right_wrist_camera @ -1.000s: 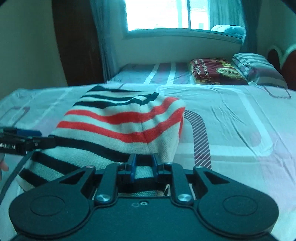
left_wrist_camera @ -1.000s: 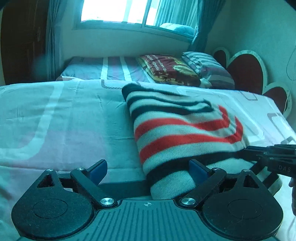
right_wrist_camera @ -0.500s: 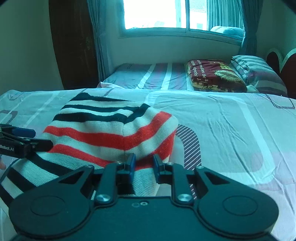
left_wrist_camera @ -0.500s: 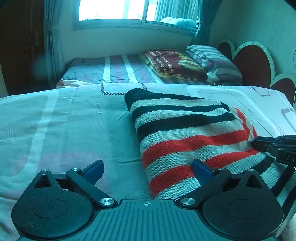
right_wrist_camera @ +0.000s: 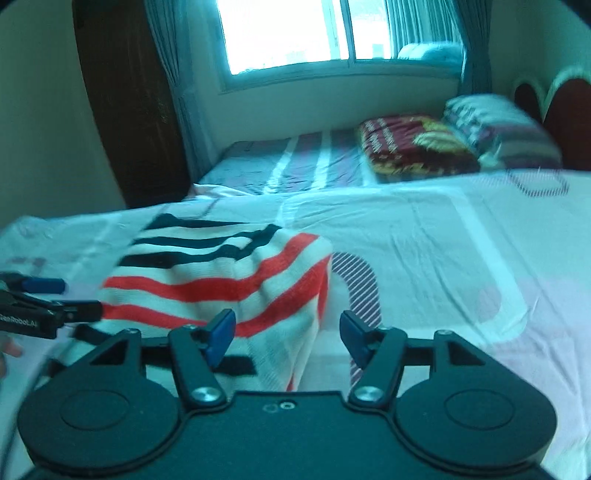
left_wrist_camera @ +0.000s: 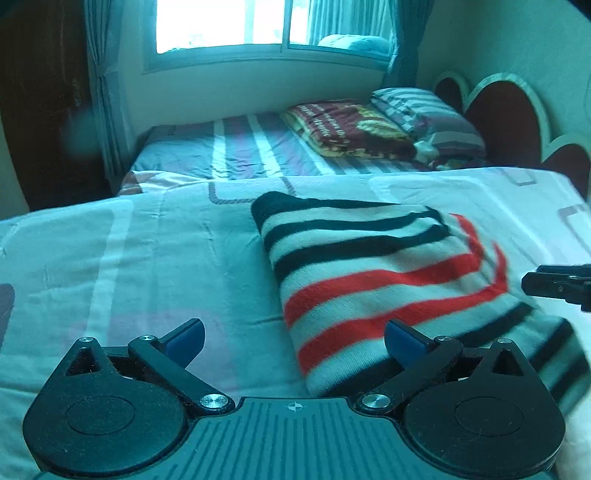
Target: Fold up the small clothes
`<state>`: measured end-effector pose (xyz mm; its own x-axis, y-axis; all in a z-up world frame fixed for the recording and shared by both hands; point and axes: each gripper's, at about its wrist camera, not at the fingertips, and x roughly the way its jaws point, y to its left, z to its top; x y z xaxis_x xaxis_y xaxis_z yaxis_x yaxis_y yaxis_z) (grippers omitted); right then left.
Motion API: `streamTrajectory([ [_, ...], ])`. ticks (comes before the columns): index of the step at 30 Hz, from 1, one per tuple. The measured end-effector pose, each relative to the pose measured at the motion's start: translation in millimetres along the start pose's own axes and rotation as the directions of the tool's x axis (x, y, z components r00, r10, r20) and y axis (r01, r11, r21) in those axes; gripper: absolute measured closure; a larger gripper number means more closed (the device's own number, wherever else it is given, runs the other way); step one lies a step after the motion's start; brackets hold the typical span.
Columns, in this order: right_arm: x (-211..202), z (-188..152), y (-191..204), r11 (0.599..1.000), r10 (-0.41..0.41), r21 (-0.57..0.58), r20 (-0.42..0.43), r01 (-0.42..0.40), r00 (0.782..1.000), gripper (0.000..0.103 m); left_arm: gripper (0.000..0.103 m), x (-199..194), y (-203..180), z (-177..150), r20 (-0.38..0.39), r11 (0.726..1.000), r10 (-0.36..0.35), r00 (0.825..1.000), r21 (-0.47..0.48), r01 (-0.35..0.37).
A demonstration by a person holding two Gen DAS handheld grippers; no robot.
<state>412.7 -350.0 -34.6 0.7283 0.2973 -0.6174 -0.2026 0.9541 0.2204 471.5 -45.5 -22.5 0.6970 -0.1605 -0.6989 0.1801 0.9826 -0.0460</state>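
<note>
A folded knit garment (left_wrist_camera: pixel 388 280) with black, white and red stripes lies on the bed's pale sheet (left_wrist_camera: pixel 129 266). My left gripper (left_wrist_camera: pixel 293 339) is open wide and empty, its right finger at the garment's near left edge. My right gripper (right_wrist_camera: pixel 286 334) is open and empty, just off the garment's (right_wrist_camera: pixel 221 280) near right corner. The right gripper's tip shows at the right edge of the left wrist view (left_wrist_camera: pixel 557 286). The left gripper shows at the left of the right wrist view (right_wrist_camera: pixel 40 302).
A second bed (left_wrist_camera: pixel 240 151) with a striped sheet stands behind, with a folded red blanket (left_wrist_camera: pixel 351 127) and a striped pillow (left_wrist_camera: pixel 428 114). A heart-shaped headboard (left_wrist_camera: pixel 506 114) is at the right. A window (left_wrist_camera: pixel 255 26) and a dark wardrobe (left_wrist_camera: pixel 40 103) are beyond.
My right gripper has opened and let go of the garment's corner, and the garment now lies folded on the sheet. Both grippers have drawn back a little.
</note>
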Motion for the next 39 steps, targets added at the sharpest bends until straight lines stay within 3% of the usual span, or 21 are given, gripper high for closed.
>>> streamTrajectory([
  [3, -8, -2, -18, 0.992, 0.077, 0.1, -0.026, -0.074, 0.997, 0.04, 0.001, -12, 5, -7, -0.005, 0.999, -0.039, 0.999, -0.001, 0.039],
  [6, -10, -7, -36, 0.973, 0.124, 0.201, -0.054, -0.111, 0.991, 0.032, 0.001, -14, 21, -13, -0.035, 0.979, -0.186, 0.982, -0.097, 0.182],
  [8, -4, -13, -52, 0.939, 0.198, 0.304, -0.086, -0.163, 0.976, 0.032, 0.002, -6, 38, -19, -0.062, 0.933, -0.311, 0.948, -0.209, 0.292],
  [10, 2, -19, -66, 0.9, 0.268, 0.38, -0.099, -0.213, 0.958, 0.032, 0.014, 5, 52, -27, -0.088, 0.871, -0.422, 0.902, -0.317, 0.376],
  [12, 9, -27, -77, 0.868, 0.311, 0.438, -0.111, -0.234, 0.944, 0.03, 0.02, 15, 59, -35, -0.104, 0.825, -0.481, 0.871, -0.388, 0.41],
  [15, 18, -35, -86, 0.829, 0.367, 0.489, -0.106, -0.273, 0.924, 0.03, 0.02, 27, 65, -42, -0.095, 0.769, -0.549, 0.831, -0.448, 0.457],
  [18, 25, -35, -86, 0.804, 0.417, 0.508, -0.114, -0.308, 0.902, 0.029, 0.02, 35, 62, -43, -0.076, 0.744, -0.577, 0.813, -0.459, 0.485],
  [22, 40, -25, -84, 0.798, 0.459, 0.505, -0.153, -0.33, 0.875, 0.029, 0.02, 48, 56, -36, -0.074, 0.735, -0.593, 0.801, -0.456, 0.502],
  [28, 73, -5, -56, 0.809, 0.505, 0.45, -0.199, -0.379, 0.84, 0.029, 0.02, 63, 53, -22, -0.069, 0.733, -0.596, 0.8, -0.454, 0.507],
  [31, 76, -4, -44, 0.828, 0.489, 0.407, -0.187, -0.386, 0.852, 0.032, 0.02, 66, 49, -19, -0.068, 0.738, -0.594, 0.802, -0.444, 0.509],
  [33, 72, -8, -53, 0.823, 0.487, 0.42, -0.174, -0.383, 0.856, 0.055, 0.029, 63, 49, -20, -0.079, 0.754, -0.582, 0.809, -0.425, 0.501],
  [35, 70, -19, -74, 0.775, 0.521, 0.491, -0.139, -0.398, 0.842, 0.063, 0.032, 63, 51, -21, -0.083, 0.754, -0.583, 0.808, -0.425, 0.501],
  [36, 70, -21, -78, 0.763, 0.529, 0.504, -0.13, -0.404, 0.839, 0.064, 0.032, 62, 54, -22, -0.081, 0.755, -0.583, 0.809, -0.422, 0.502],
  [39, 73, -13, -60, 0.808, 0.481, 0.464, -0.165, -0.363, 0.861, 0.059, 0.032, 59, 47, -18, -0.088, 0.786, -0.551, 0.83, -0.389, 0.481],
])
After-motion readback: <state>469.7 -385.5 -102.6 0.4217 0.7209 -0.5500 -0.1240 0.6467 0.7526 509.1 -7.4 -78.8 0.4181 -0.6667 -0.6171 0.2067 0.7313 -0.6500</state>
